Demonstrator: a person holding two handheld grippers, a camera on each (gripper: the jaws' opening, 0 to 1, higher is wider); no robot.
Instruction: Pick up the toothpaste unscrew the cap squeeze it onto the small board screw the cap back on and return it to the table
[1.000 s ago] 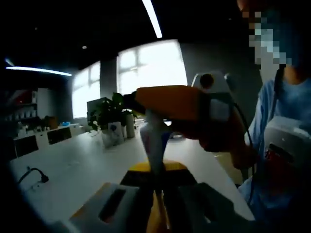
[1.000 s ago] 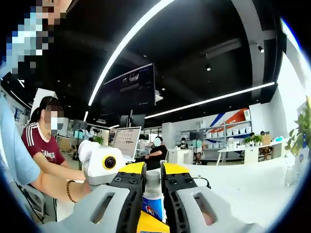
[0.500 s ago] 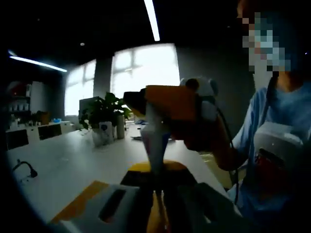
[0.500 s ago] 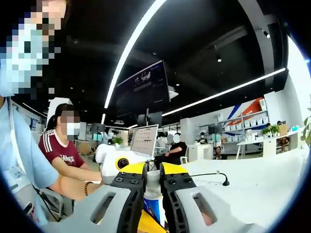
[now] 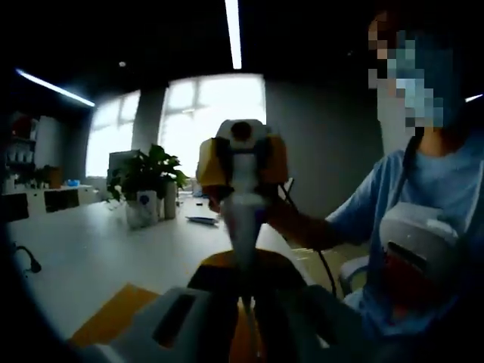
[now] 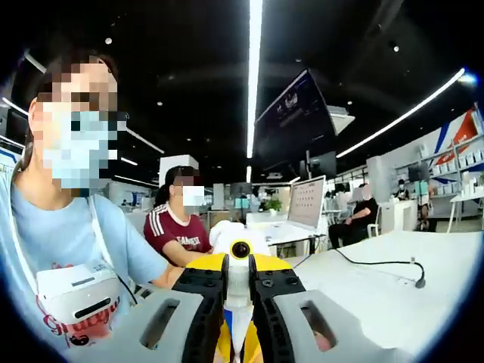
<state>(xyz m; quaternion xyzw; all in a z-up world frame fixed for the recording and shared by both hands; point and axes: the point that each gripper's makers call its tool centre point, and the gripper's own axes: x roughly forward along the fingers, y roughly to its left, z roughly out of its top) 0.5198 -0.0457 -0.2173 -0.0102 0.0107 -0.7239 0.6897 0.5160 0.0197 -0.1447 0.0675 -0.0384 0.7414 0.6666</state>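
The left gripper rises from the bottom centre of the left gripper view with its jaws pressed in on the flat tail end of the toothpaste tube, which stands up pale and narrow through the middle of the frame. At the tube's far end, just above centre, the right gripper faces back toward the camera, yellow on both sides, its jaws closed around the tube's cap end. The cap itself is too dim to make out there.

In the right gripper view the right gripper comes up from the bottom centre, black and yellow jaw tips close together, pinching the white cap end of the toothpaste tube. Past it, just above the tips, sits the left gripper, pointing back this way. The tube hangs in the air between the two tools, off the table.

A white table spreads across the lower left of the left gripper view, with potted plants at its far edge before a bright window. The person holding the tools, in a light blue shirt, fills the right side. In the right gripper view a black cable lies on the table at right, a seated person in a red striped shirt is left of centre, and a monitor stands behind.
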